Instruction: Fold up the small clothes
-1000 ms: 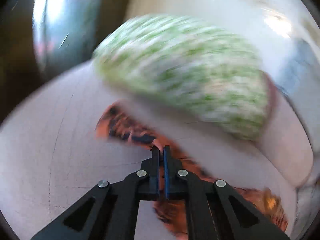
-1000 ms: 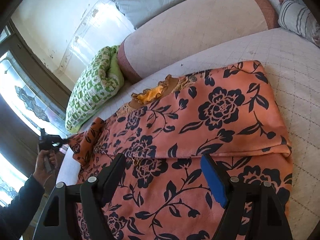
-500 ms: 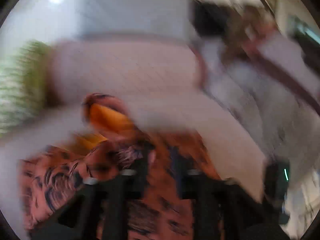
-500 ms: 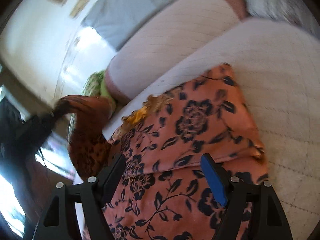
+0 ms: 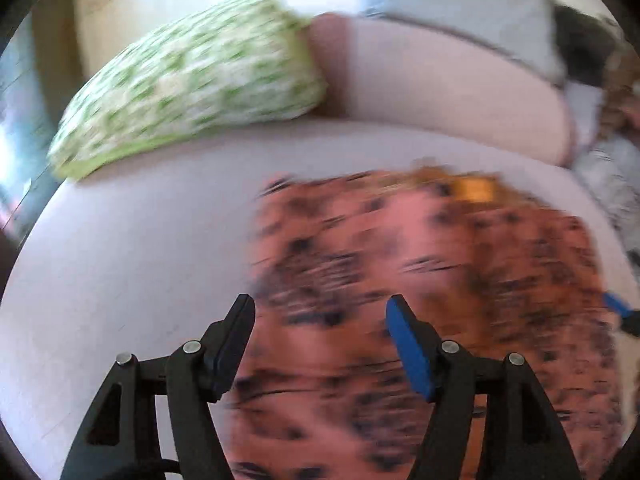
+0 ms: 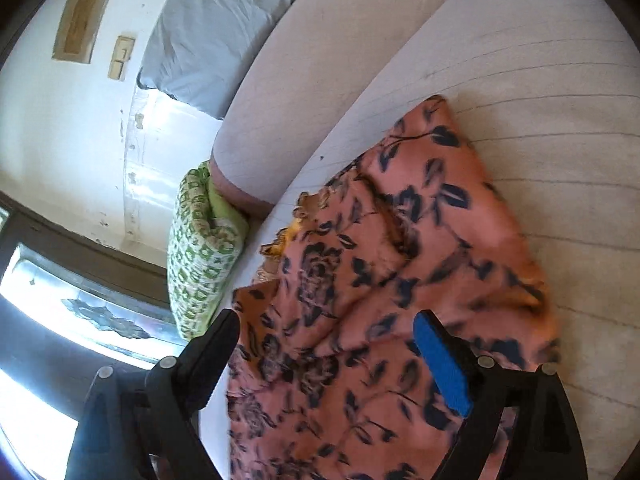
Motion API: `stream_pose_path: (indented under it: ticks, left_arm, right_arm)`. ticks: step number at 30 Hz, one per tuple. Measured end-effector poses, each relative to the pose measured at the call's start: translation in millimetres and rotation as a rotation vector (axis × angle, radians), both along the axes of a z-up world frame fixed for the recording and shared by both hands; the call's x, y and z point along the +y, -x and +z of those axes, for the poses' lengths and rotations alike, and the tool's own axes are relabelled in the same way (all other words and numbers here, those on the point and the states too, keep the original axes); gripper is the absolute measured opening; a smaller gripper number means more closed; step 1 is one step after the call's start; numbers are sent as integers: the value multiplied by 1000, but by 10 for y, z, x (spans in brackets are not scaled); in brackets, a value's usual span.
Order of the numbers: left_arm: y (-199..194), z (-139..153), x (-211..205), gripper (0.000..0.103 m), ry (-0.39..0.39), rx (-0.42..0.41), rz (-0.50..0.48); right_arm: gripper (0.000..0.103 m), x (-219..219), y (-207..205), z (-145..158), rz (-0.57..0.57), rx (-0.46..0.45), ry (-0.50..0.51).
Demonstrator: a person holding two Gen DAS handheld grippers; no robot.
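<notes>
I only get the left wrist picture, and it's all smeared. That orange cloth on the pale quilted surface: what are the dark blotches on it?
Observer: The right wrist view is sharper. On the salmon-orange floral cloth the blotches are dark blue flowers and leaves.
Operator: Is it spread out flat?
Observer: No, it's layered. A folded-over part lies on top of the rest, and a ruffled yellow-orange edge peeks out at the far side.
Operator: Is anything hanging up in the room?
Observer: Yes, a small framed picture hangs on the white wall.
</notes>
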State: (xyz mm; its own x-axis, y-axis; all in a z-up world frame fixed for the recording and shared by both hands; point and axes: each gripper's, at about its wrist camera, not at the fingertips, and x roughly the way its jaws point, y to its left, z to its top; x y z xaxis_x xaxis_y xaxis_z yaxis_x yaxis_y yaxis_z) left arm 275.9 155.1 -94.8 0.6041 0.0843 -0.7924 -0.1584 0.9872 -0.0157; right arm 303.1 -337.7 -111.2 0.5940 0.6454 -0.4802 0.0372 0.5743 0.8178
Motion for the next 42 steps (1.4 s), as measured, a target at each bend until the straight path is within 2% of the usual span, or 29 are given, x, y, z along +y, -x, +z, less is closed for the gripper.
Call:
stream_pose_path:
  ticks: [2,4,6,7,9,11,13,14,15,17,19,20,21,22,23,24,25,26,27,28,33,35,36,38,39,40,41,42]
  left_arm:
    - [-4,-145,121,69,21,25,30]
    - [0,-279,197,69,23,35,46]
    - [-23,-379,240,69,35,53,59]
    - [-33,-425,268,69,52,58,68]
    - [-58,-441,290,69,58,44,70]
    - [-61,-430,298,69,56,43,67]
    - [-55,-455,280,69,59,35,64]
    - [-40,-465,263,69,61,32,65]
    - [-43,-464,267,69,63,31,67]
    - [-34,-450,296,69,67,28,71]
    - [-85,-461,295,69,67,27,78]
    - [-86,-460,290,69,65,29,83]
    - [-91,-453,287,69,64,30,89]
    - [-91,-430,282,69,69,32,91]
    - [-91,-390,283,69,77,26,89]
    - [-78,-317,281,69,86,-3,87]
    - [-75,-231,269,69,82,-34,83]
    - [-85,-173,258,69,75,-51,79]
    - [-108,-105,239,69,68,-72,74]
    - [-146,-56,223,69,62,-92,71]
    - [-482,-67,15,69,36,-59,24]
    - [-571,-93,-132,69,12,-46,-25]
    - [-659,-147,-213,69,6,-19,-63]
    - [-813,-295,-240,69,-37,51,-65]
    - [-883,-412,-214,74,-78,100,-34]
    - [-887,-450,-138,82,-61,86,-12]
    - [-873,-447,-63,83,-76,84,40]
    - [-866,-447,-4,82,-114,97,90]
  right_arm:
    - [90,52,-196,37,-4,24,43]
    - [90,87,-354,-57,-16,115,39]
    - [86,153,-443,-100,-10,150,68]
    - [79,180,-483,-127,-22,174,104]
    - [64,212,-545,-198,-31,213,103]
    - [24,249,-623,-270,-39,258,178]
    - [10,284,-690,-280,-43,273,243]
    - [9,296,-682,-229,-52,256,261]
    - [8,324,-661,-146,-58,225,280]
    - [8,424,-507,181,-72,102,393]
    - [8,522,-279,381,-94,18,503]
    - [9,566,-178,360,-98,17,545]
    - [10,591,-151,249,-89,53,566]
    - [12,604,-204,4,-54,142,577]
    - [12,572,-229,-140,-43,187,553]
    - [14,498,-199,-149,-82,158,503]
    - [27,472,-181,-101,-102,141,499]
    - [52,473,-168,-48,-111,125,511]
    - [66,480,-154,33,-117,105,535]
    - [72,468,-132,83,-121,91,548]
    - [72,520,-38,465,-186,-33,577]
    - [73,678,-159,555,-99,-93,512]
    - [73,800,-276,532,-17,-102,467]
    - [73,988,-574,364,150,-72,388]
    - [73,1014,-687,249,172,-40,390]
    - [73,952,-838,46,158,37,415]
    - [63,835,-909,-113,110,105,435]
    - [59,604,-905,-254,35,126,345]
